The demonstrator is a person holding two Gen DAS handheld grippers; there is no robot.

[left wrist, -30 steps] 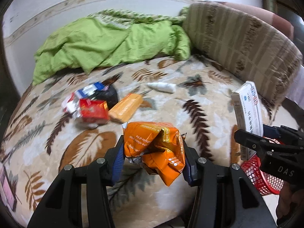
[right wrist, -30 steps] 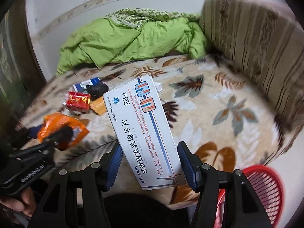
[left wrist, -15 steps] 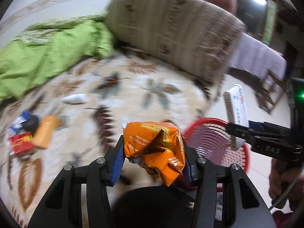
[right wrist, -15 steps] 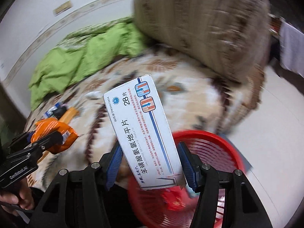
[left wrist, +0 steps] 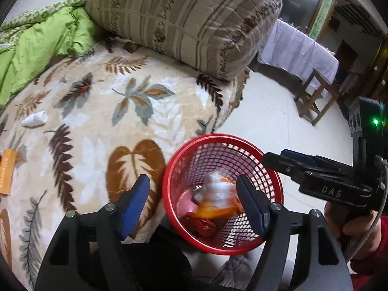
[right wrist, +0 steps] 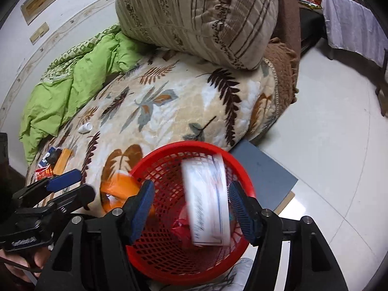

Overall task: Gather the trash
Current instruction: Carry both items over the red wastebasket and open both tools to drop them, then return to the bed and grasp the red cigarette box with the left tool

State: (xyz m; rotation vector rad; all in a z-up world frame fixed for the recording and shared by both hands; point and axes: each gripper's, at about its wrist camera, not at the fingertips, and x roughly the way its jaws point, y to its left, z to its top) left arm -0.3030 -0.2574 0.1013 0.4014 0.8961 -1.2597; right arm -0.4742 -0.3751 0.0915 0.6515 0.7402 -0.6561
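Trash: a blurred white box (right wrist: 206, 201) drops into the red basket (right wrist: 155, 262) at lower centre, between the right gripper's (right wrist: 191, 208) just-widened, empty jaws; the left gripper (left wrist: 194, 203) gapes empty too.

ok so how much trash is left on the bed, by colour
white tube: 1
orange pack: 1
red pack: 1
blue-white pack: 1
black item: 1
total: 5
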